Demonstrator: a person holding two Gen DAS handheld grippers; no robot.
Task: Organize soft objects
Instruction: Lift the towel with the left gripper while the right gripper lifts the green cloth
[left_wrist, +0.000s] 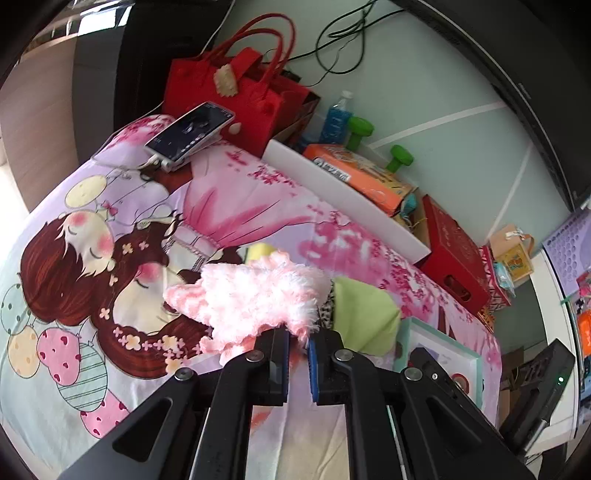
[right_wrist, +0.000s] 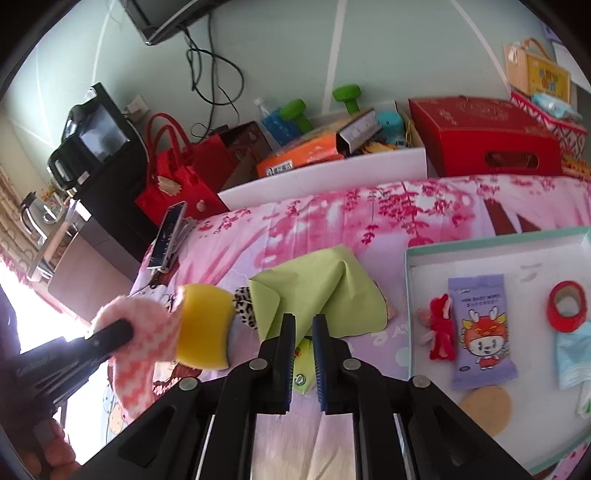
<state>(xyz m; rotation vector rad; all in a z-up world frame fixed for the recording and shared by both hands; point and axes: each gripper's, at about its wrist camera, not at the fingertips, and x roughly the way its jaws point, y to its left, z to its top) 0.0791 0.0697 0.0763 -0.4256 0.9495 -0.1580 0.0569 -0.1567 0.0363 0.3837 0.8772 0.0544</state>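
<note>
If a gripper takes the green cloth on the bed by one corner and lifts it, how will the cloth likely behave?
The green cloth lies folded and creased on the bedsheet, so it will probably hang limp and unfold when lifted. It looks thin, so likely light. Its edge overlaps a leopard-print piece, which may be dragged along.

A fluffy pink cloth bunches over the left gripper's fingertips, hiding how much lies between them. Just beyond the right gripper's fingertips, a green cloth covers most of a leopard-print item. Right of those fingers, the picture's edge cuts off a shallow tray.
</note>
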